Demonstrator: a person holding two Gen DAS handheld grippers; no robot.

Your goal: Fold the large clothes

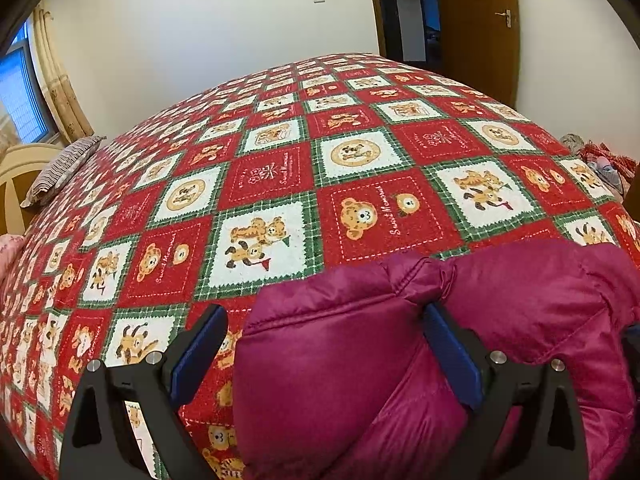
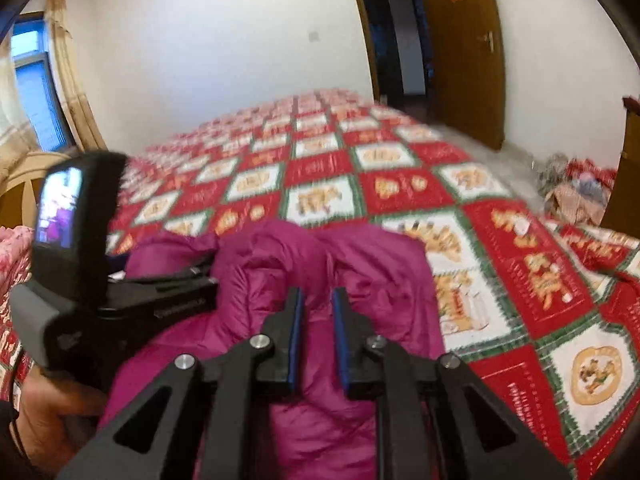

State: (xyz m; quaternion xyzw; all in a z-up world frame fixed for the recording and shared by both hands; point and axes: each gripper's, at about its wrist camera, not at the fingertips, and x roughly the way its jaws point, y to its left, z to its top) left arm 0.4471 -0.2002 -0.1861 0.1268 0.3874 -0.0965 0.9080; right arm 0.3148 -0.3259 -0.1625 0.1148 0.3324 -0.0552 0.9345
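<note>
The magenta puffer jacket is bunched up at the near edge of the bed, on the red bear-print quilt. The left tongs are spread wide, straddling the jacket's left corner: one pad sits out over the quilt, the other is tucked in a fold, not pinching anything. The right tongs hover right over the jacket's middle, tilted down, jaws only a narrow gap apart, nothing clamped. A hand holds the left handle.
</note>
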